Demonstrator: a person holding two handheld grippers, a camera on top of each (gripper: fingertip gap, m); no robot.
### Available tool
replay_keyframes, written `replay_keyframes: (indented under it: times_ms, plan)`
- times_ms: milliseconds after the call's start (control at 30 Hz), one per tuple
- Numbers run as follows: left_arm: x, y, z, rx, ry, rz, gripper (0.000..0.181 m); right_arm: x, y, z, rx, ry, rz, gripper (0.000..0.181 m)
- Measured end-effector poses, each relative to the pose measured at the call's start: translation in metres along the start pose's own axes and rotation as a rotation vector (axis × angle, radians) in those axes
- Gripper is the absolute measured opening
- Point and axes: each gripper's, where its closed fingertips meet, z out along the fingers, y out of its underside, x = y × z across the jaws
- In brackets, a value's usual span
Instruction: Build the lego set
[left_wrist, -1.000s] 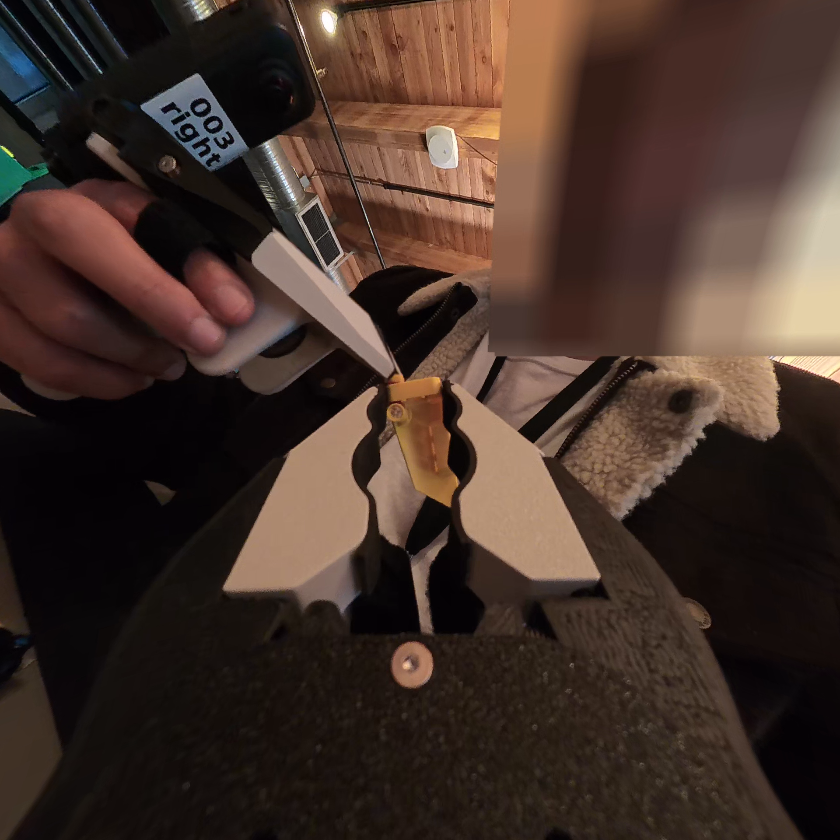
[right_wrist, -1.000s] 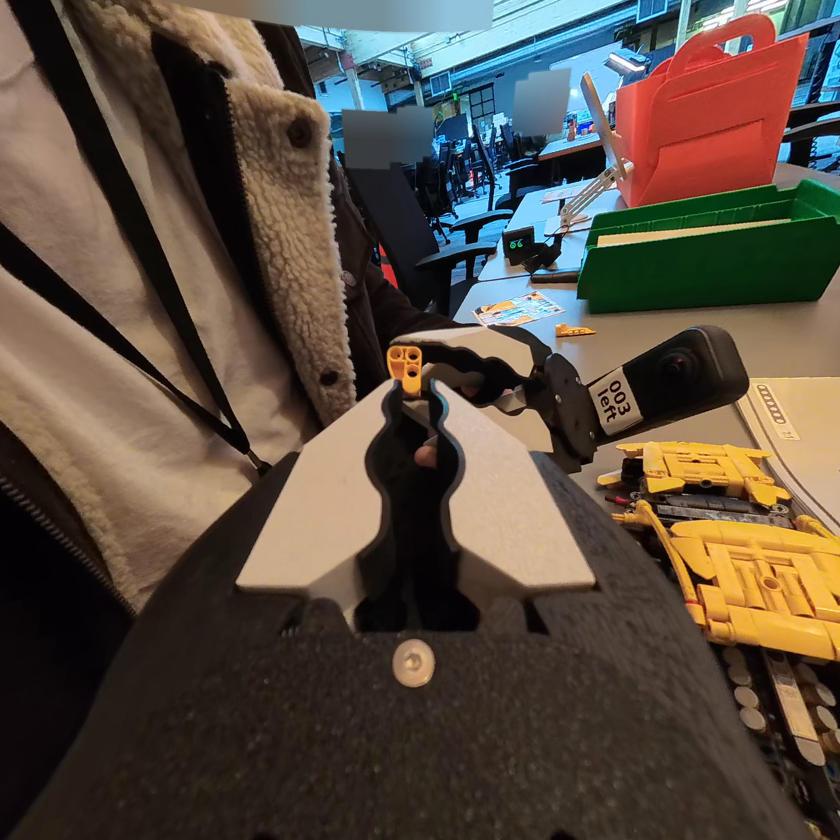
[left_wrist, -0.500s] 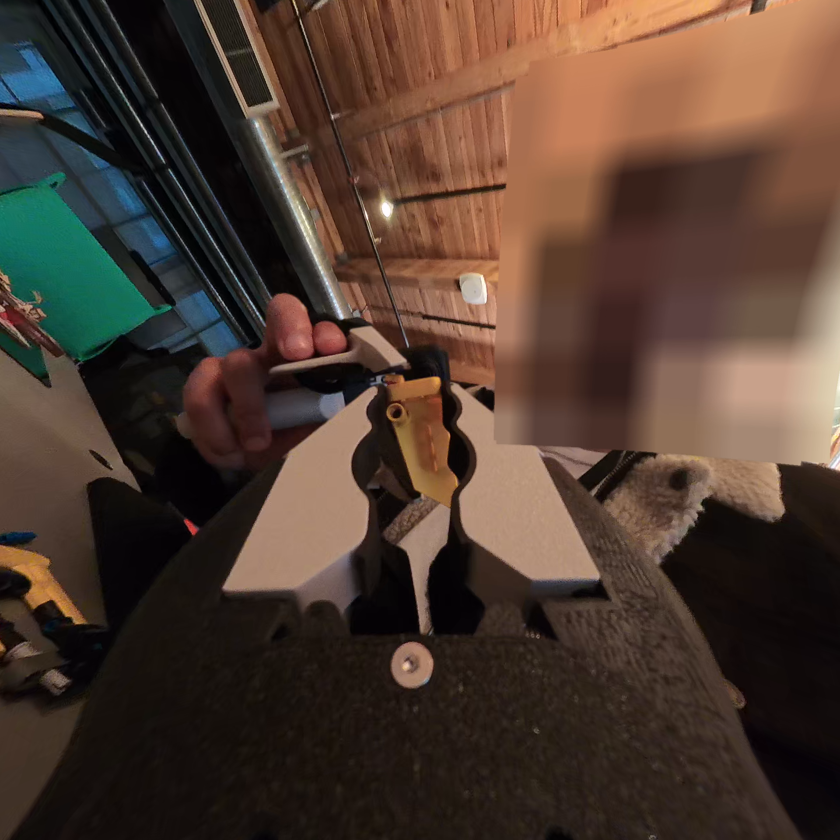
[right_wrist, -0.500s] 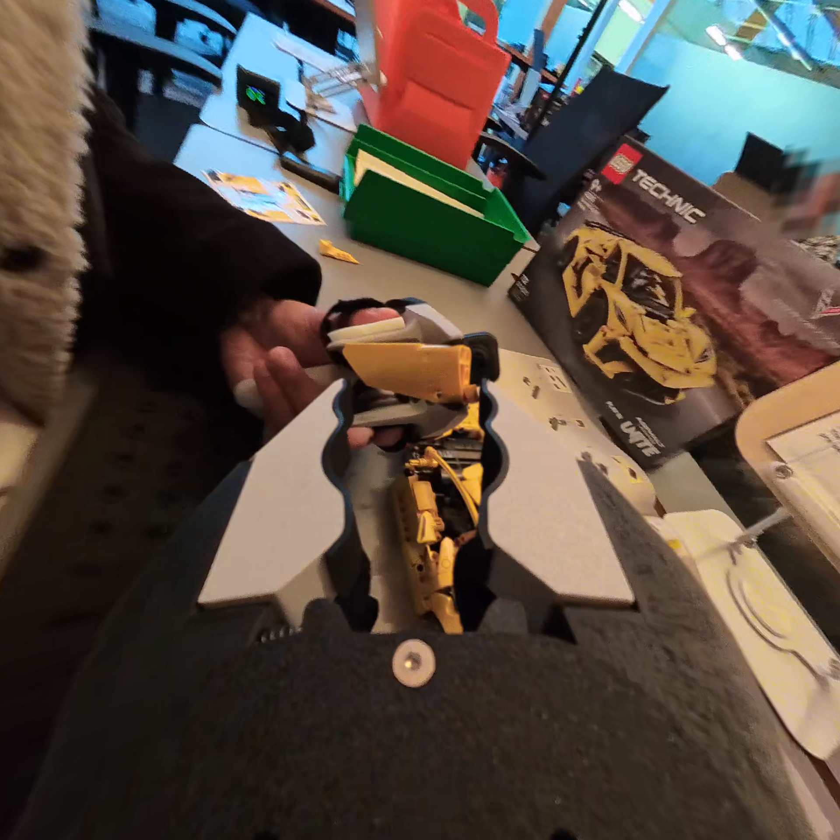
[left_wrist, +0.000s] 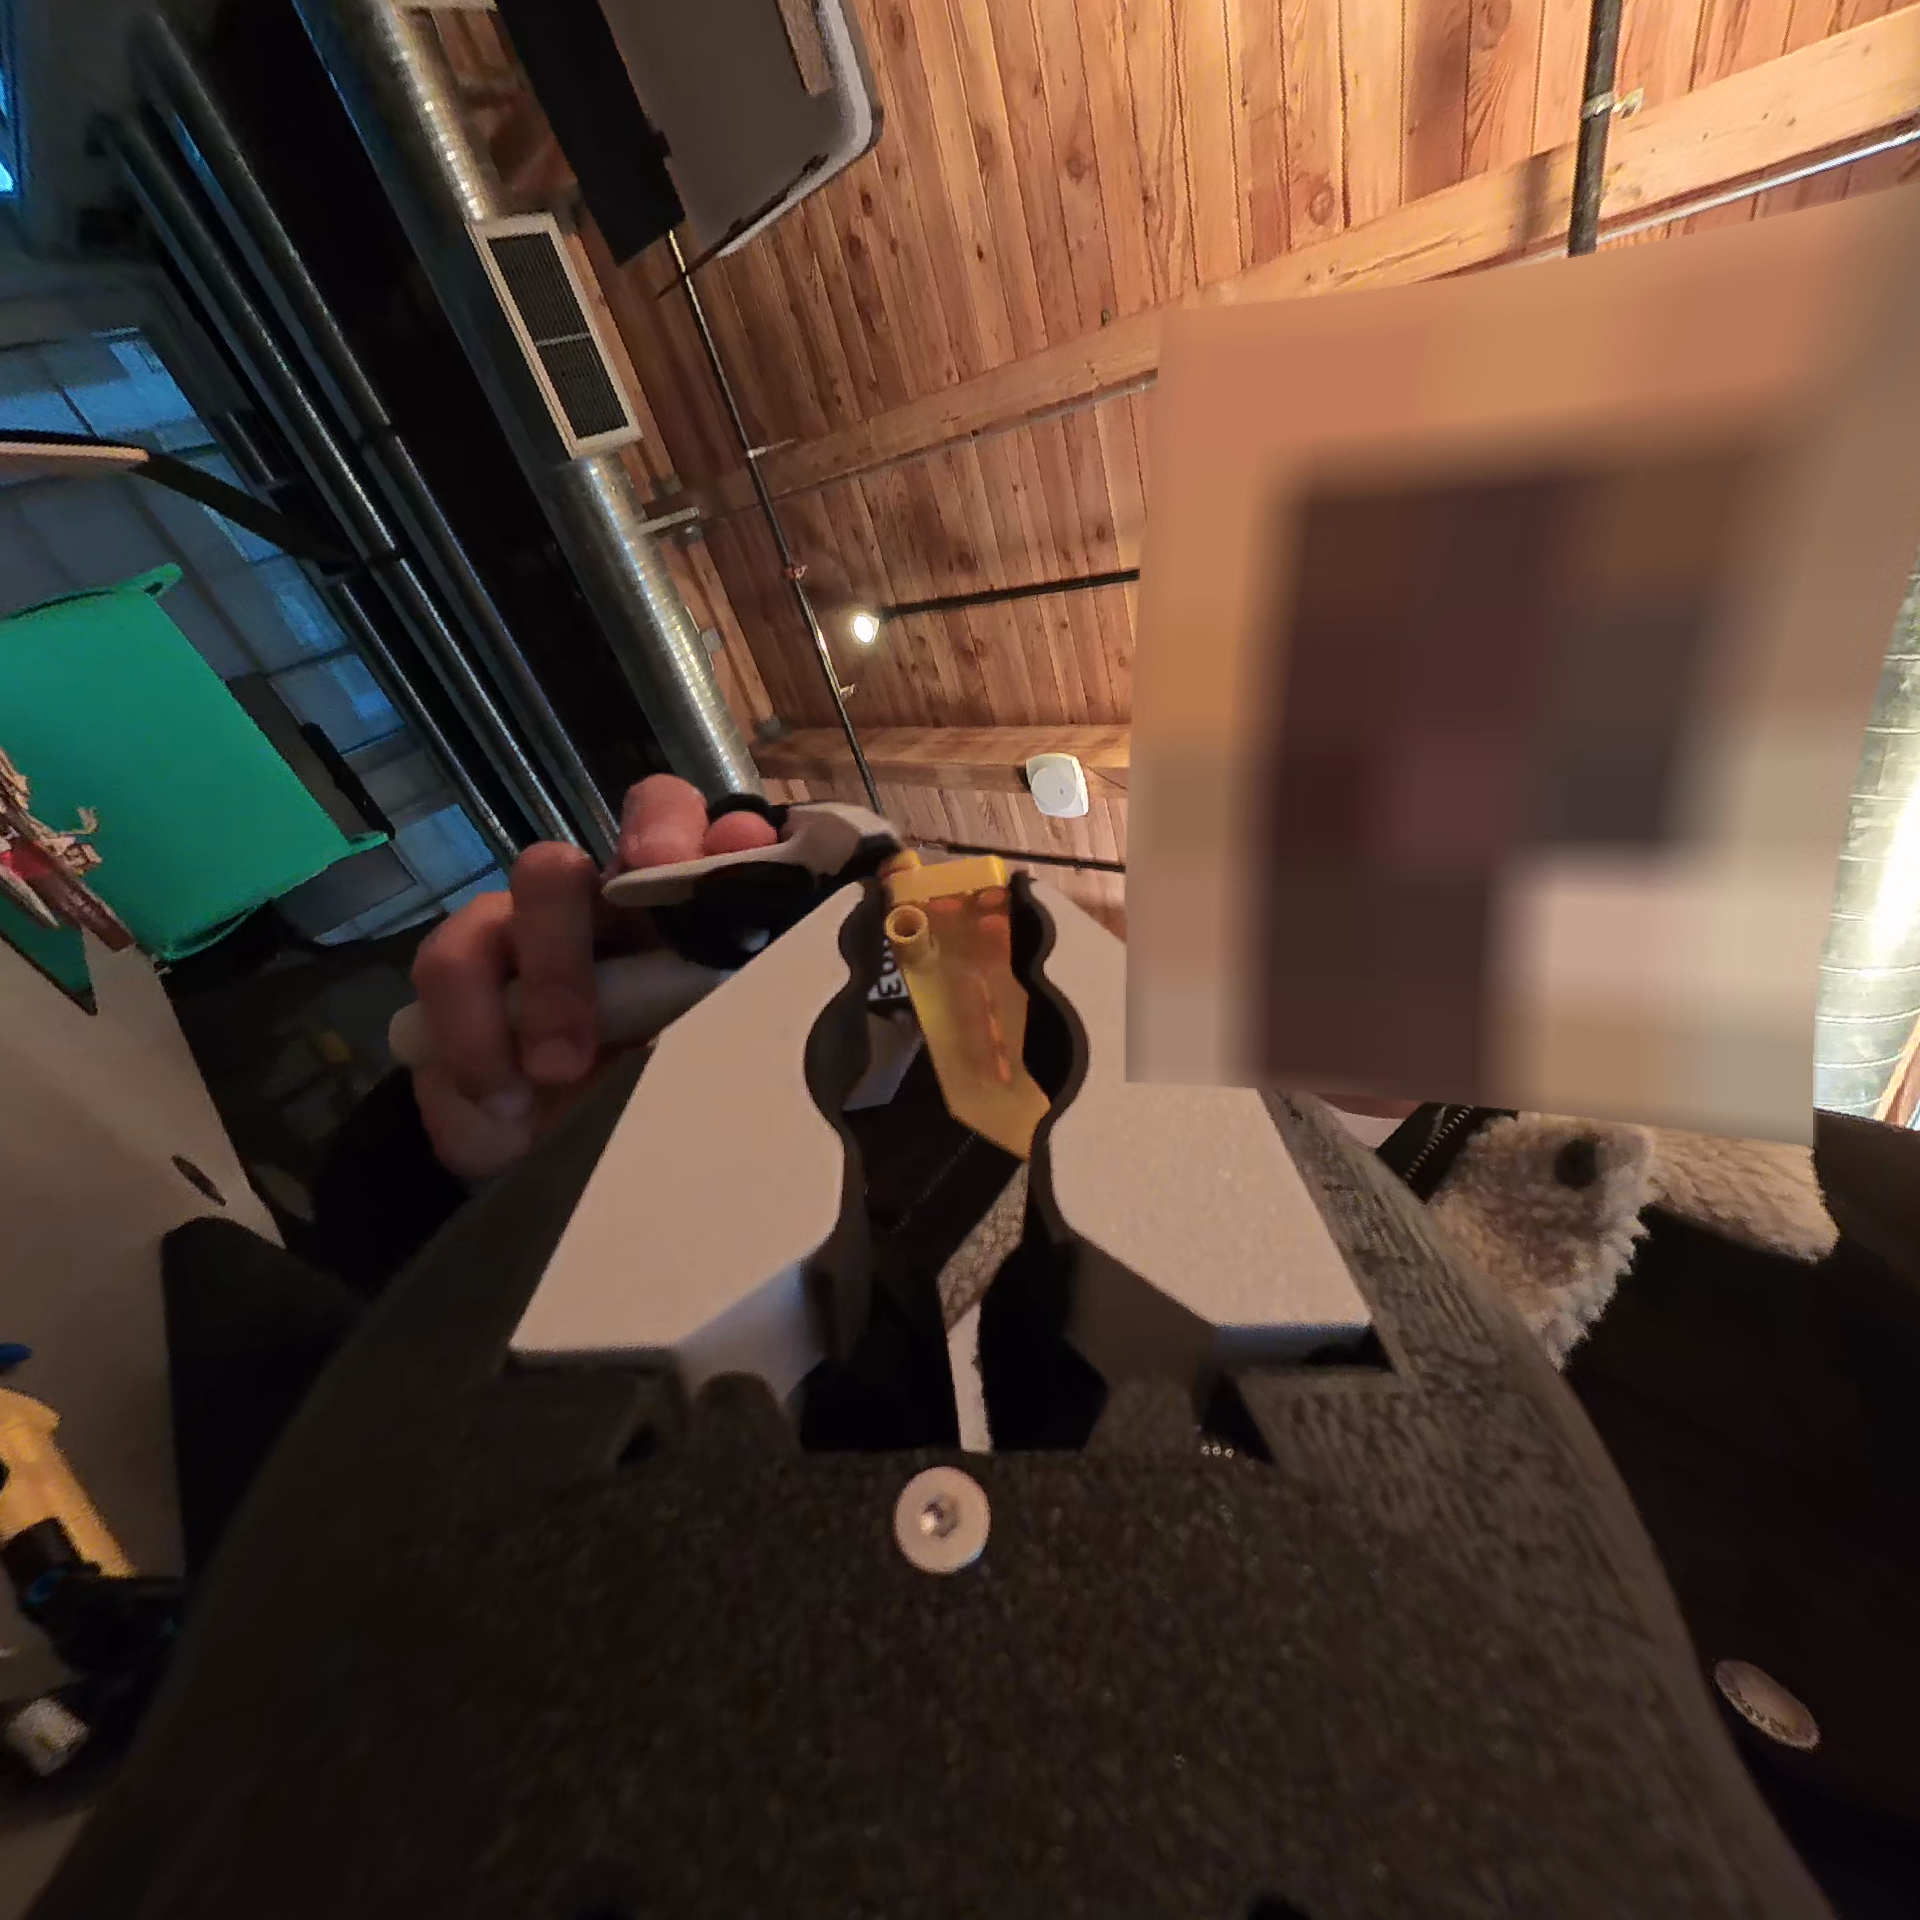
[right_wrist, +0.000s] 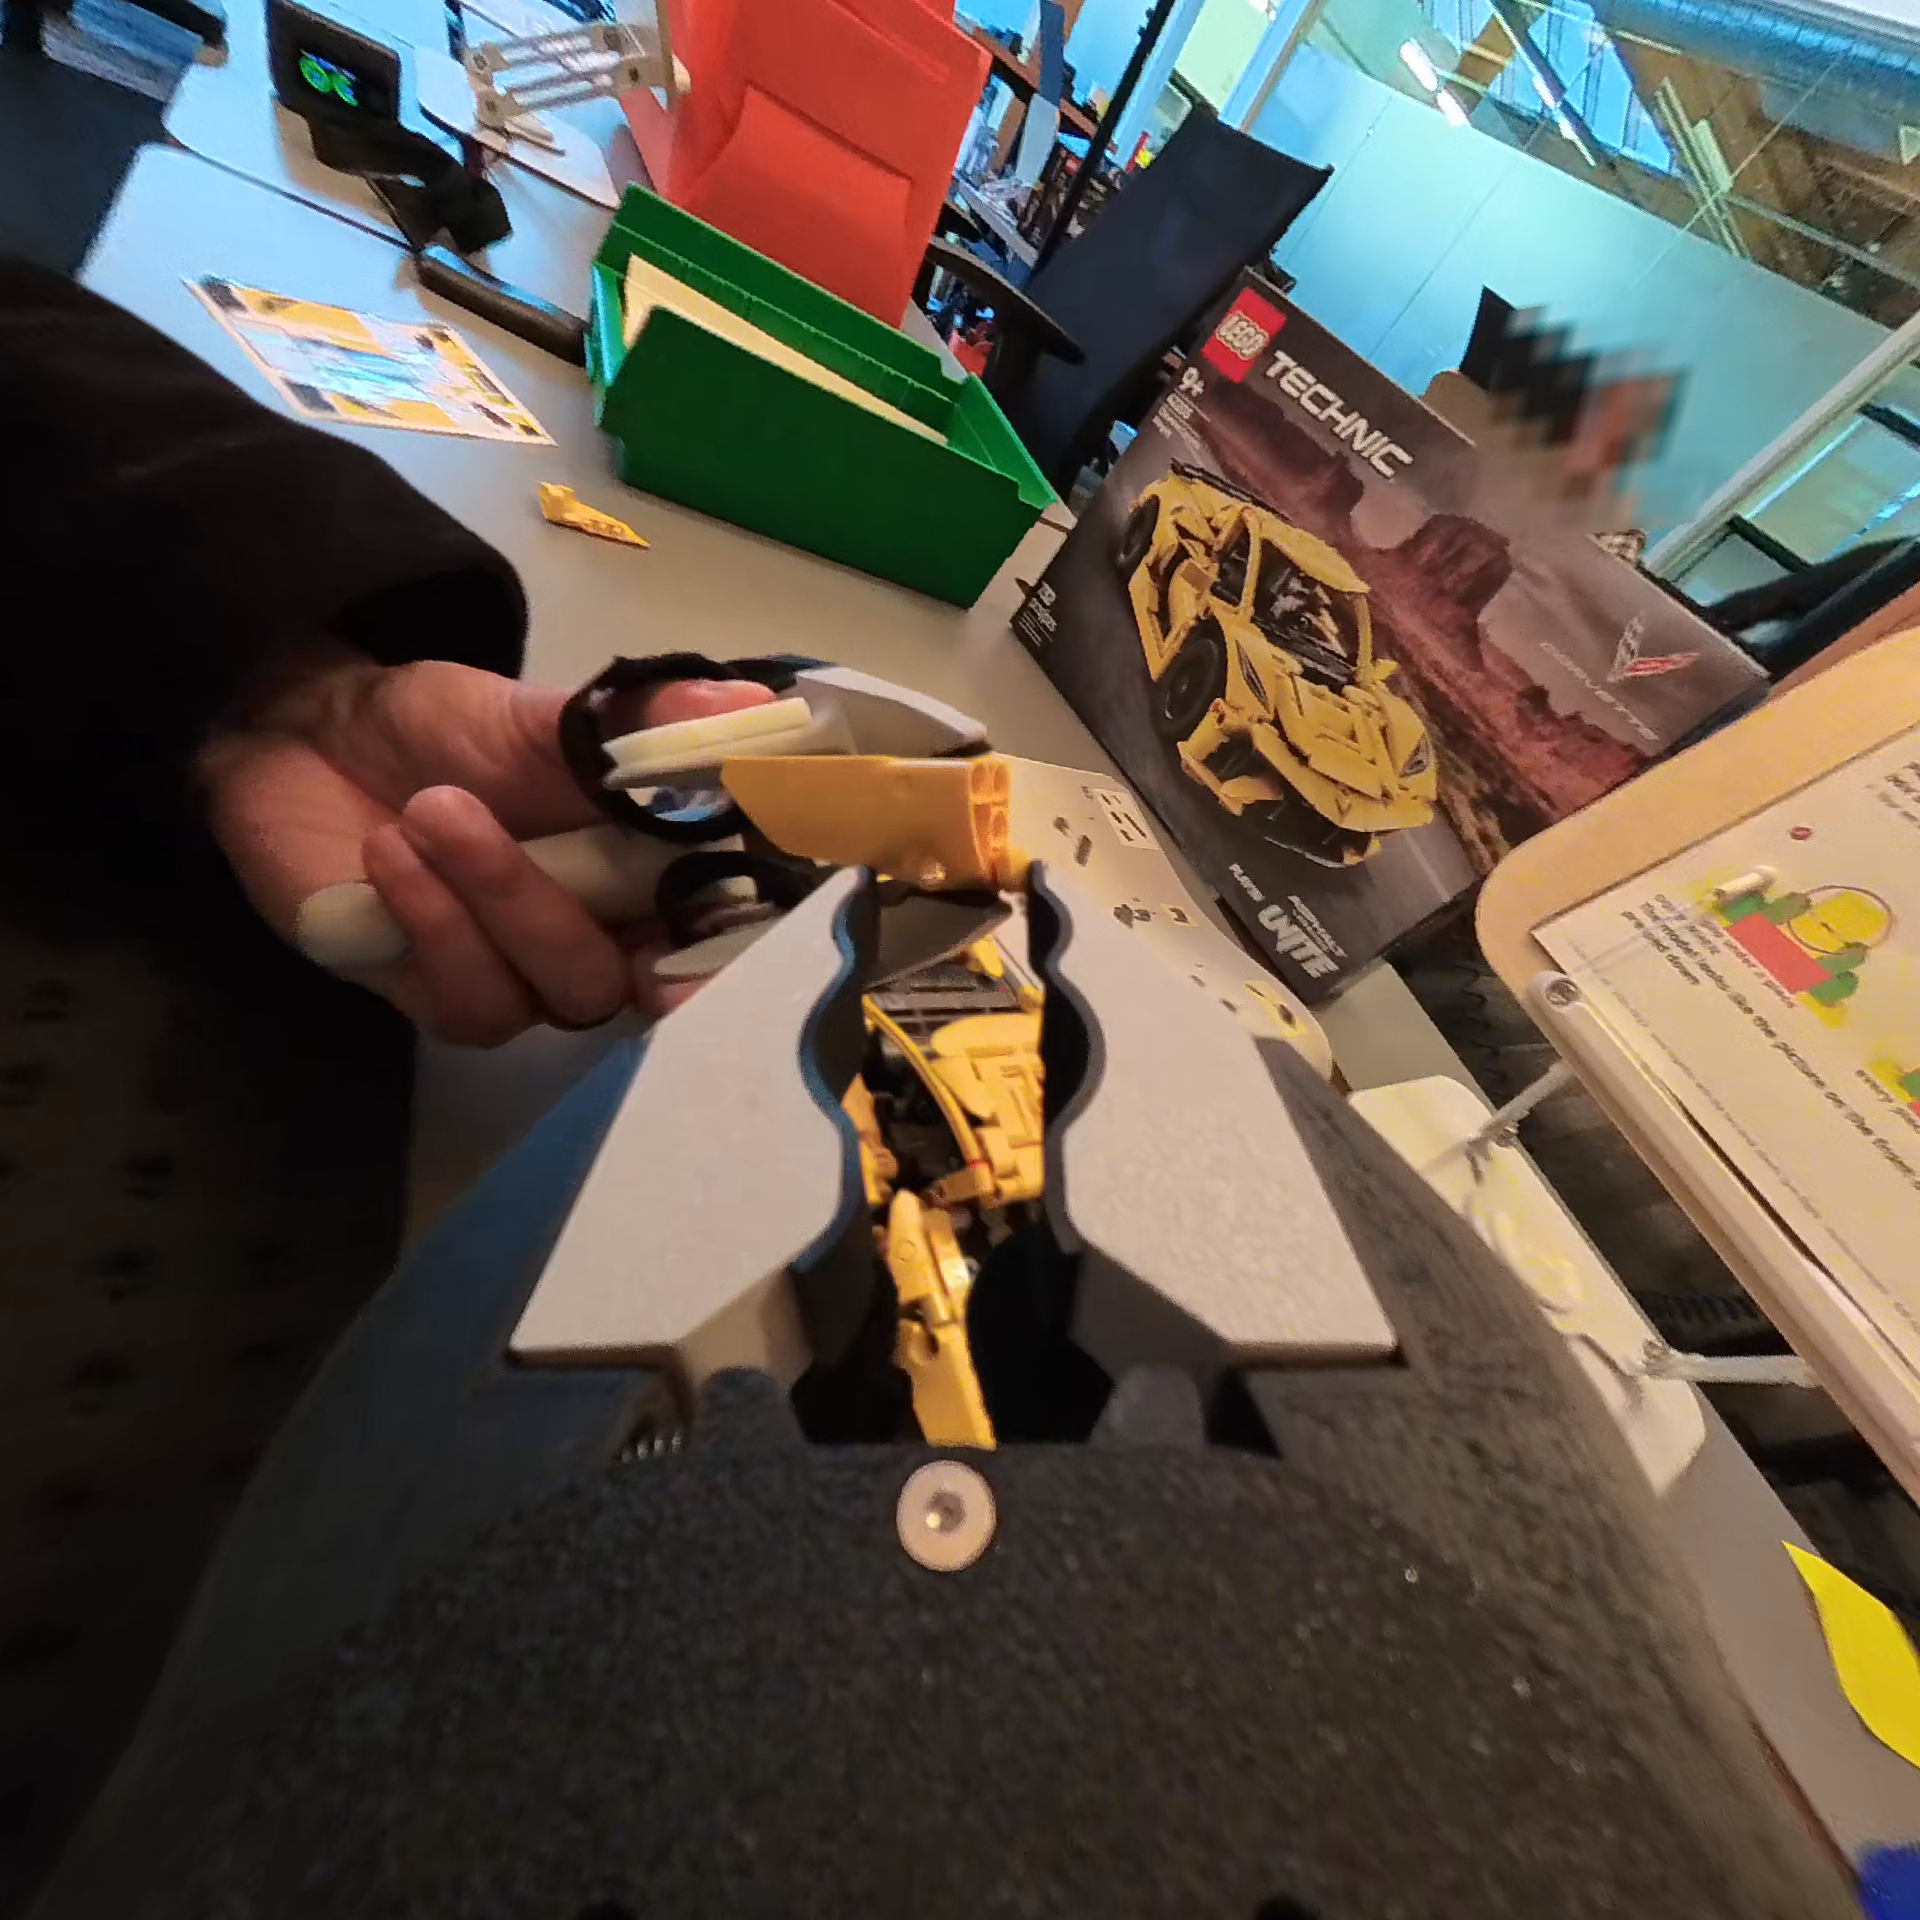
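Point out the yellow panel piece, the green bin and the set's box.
yellow panel piece (right_wrist: 862, 805), right wrist view, flat face.
green bin (right_wrist: 821, 457), right wrist view, front wall.
set's box (right_wrist: 1455, 665), right wrist view, printed front.

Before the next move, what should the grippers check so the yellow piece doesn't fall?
1. Yellow panel clamped between the fingers of the left gripper: ok.
2. Small pin sitting in the panel, near its wide end: ok.
3. Right gripper lined up at the panel's wide end: ok.
4. Right gripper actually pinching the panel: cannot tell; its fingers stand apart at the panel's edge.
5. Yellow car model resting on the table, below the grippers: ok.
6. The spot on the car where the panel goes: cannot tell, since the grippers hide most of the car.
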Motion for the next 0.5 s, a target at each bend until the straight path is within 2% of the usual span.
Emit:
replay_keyframes:
  times_ms: [33,233,367,500]
  plan:
    - [-0.001,0.0,0.001,0.013,-0.002,0.007,0.024,0.005,0.005,0.0,-0.032,0.044,-0.019,0.017]
    - [-0.008,-0.004,0.003,0.103,-0.009,0.039,0.024,0.009,0.011,-0.002,-0.056,0.065,-0.009,0.018]
    - [-0.015,-0.004,0.002,0.092,-0.061,0.06,0.024,0.011,0.017,-0.003,-0.108,0.099,-0.12,0.021]
    - [-0.022,-0.005,-0.001,0.115,-0.073,0.002,0.024,0.01,0.026,-0.001,-0.162,0.119,-0.22,0.024]
